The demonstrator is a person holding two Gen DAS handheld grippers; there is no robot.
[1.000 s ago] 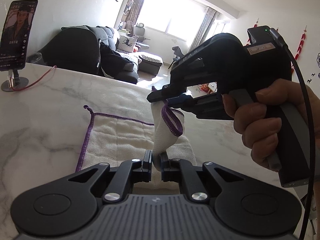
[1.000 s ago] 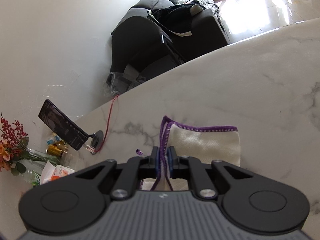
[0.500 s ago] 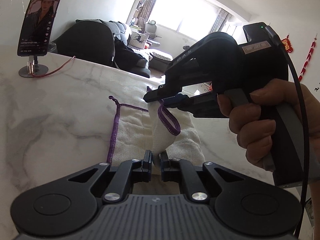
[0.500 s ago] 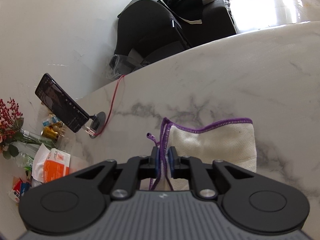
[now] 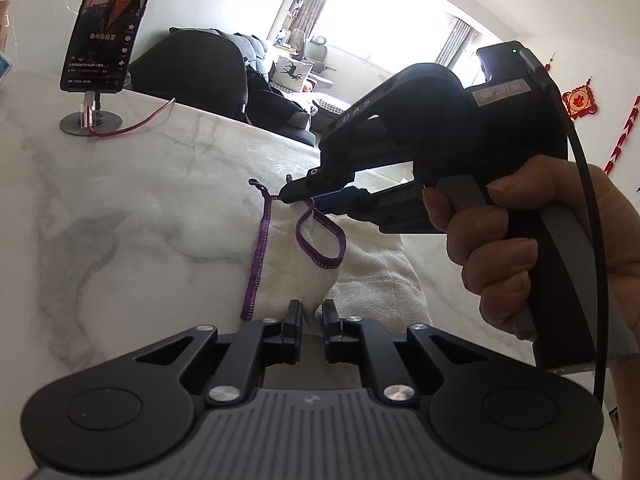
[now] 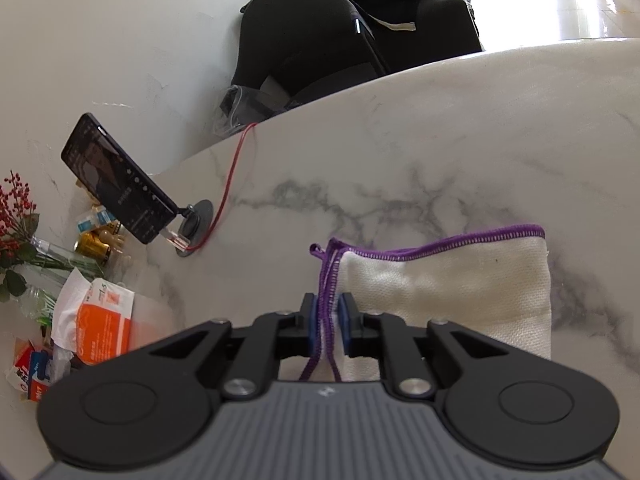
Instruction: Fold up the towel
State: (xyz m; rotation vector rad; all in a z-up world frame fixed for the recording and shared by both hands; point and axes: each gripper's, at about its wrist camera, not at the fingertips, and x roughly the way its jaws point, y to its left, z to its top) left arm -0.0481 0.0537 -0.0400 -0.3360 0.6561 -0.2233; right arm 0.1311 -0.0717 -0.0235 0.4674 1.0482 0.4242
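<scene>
White towel pinched between hand-held gripper fingers

Both grippers carried the raised fold of the towel leftward and down toward the marble table. In the left wrist view the purple-stitched left edge, which had lain well left of the left gripper, came to sit just beside it, and the flat cloth seen on that side shrank to a narrow strip. The lifted bundle between the left gripper and the right gripper sank lower and shorter. The phone on its stand drew nearer and rose in both views. In the right wrist view the folded towel grew larger and longer.
</scene>
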